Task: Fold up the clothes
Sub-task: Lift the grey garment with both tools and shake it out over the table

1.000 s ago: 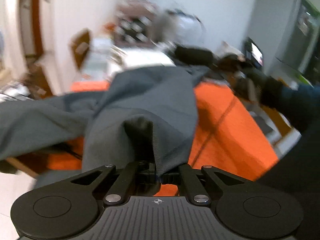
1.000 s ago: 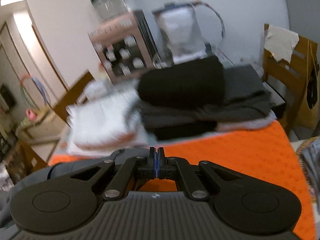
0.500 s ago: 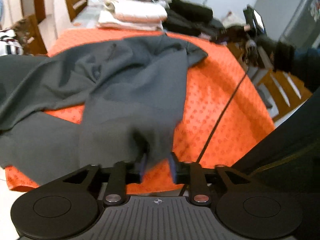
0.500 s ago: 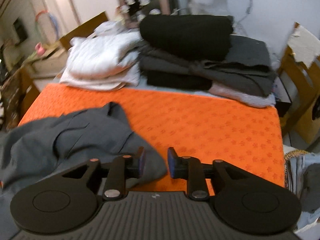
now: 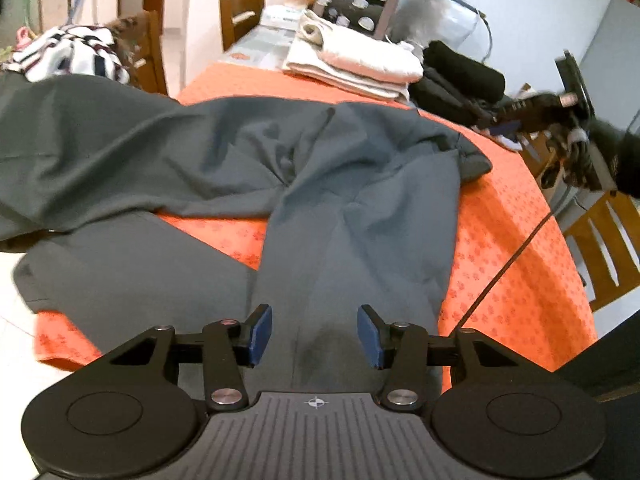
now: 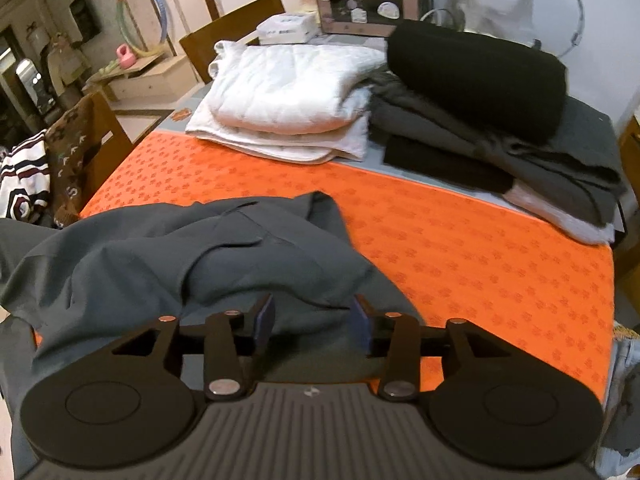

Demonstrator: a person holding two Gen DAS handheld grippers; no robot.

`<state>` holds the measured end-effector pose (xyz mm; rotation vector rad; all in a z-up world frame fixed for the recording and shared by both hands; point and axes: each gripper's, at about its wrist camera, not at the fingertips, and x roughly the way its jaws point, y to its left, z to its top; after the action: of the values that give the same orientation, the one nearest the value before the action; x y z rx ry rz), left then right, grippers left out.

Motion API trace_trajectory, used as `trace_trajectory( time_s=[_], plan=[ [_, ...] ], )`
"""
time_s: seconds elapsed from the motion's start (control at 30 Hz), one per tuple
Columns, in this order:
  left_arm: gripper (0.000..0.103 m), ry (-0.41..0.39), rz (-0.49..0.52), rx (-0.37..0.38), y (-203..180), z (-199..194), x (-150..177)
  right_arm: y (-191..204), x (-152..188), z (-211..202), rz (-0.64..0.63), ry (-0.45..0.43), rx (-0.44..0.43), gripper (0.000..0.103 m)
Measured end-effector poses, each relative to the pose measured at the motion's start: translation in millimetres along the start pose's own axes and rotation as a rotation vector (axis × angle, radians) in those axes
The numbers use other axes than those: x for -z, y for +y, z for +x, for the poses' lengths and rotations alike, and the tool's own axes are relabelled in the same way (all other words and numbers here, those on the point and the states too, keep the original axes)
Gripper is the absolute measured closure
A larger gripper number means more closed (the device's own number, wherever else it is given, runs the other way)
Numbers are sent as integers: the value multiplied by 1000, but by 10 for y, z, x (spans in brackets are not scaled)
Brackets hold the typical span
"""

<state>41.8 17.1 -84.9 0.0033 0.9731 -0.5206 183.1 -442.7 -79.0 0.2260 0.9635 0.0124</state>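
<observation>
A pair of dark grey trousers (image 5: 320,184) lies spread and rumpled on the orange tablecloth (image 5: 512,248), one leg running toward the left edge and hanging off it. My left gripper (image 5: 314,334) is open just above a trouser leg, blue pads apart, nothing between them. In the right wrist view the same trousers (image 6: 208,256) are bunched at the near left of the cloth (image 6: 480,248). My right gripper (image 6: 312,320) is open over the bunched waist end. The right gripper (image 5: 520,114) also shows blurred at the far right of the left wrist view.
Folded white linen (image 6: 288,96) and a stack of folded dark clothes (image 6: 480,112) sit at the table's far end. Wooden chairs (image 5: 612,256) stand around the table, one holding a striped garment (image 5: 72,54). A black cable (image 5: 508,268) crosses the cloth on the right.
Both grippers let go of the trousers and opened wide. The garment dropped from held up in the air to lying on the cloth.
</observation>
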Motion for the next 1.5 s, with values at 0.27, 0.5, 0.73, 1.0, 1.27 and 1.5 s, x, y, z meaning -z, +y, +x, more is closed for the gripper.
trace_trajectory(
  time_s=[0.27, 0.5, 0.73, 1.0, 1.27, 1.5],
  plan=[
    [54, 49, -17, 14, 116, 424, 7, 133, -248, 269, 140, 16, -9, 41],
    [59, 80, 28, 33, 95, 530, 51, 274, -365, 697, 348, 81, -22, 32],
    [101, 95, 37, 10, 97, 607, 70, 260, -330, 893, 469, 103, 52, 53],
    [101, -18, 22, -123, -39, 290, 105, 87, -267, 657, 519, 26, -25, 99],
    [99, -72, -12, -177, -429, -24, 192, -305, -187, -59, 526, -86, -164, 99],
    [72, -102, 59, -233, -1083, 9, 351, -1129, 112, -708, 602, -145, -215, 99]
  ],
)
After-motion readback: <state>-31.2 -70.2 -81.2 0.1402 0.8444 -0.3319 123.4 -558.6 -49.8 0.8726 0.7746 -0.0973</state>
